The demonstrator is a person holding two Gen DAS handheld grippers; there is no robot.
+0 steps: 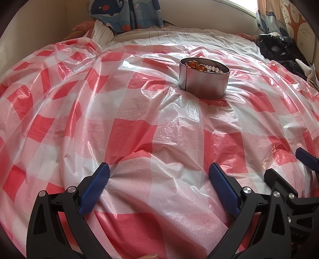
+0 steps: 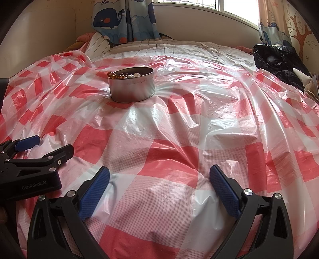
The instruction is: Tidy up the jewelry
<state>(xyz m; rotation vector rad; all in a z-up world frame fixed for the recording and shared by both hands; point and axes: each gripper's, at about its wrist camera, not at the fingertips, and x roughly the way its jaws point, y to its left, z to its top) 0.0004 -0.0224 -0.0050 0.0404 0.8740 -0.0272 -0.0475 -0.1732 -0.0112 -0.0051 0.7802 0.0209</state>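
Note:
An oval metal tin stands on the red-and-white checked plastic sheet that covers the bed. Amber beads and white pearl beads fill it to the rim. My left gripper is open near the front of the sheet, well short of the tin, with nothing between its blue pads. My right gripper is open too and empty, to the right of the left one. Each gripper shows at the edge of the other's view.
A dark bundle of clothing lies at the back right of the bed. Striped bedding and whale-print curtains are behind the tin, under a window. A wall runs along the left.

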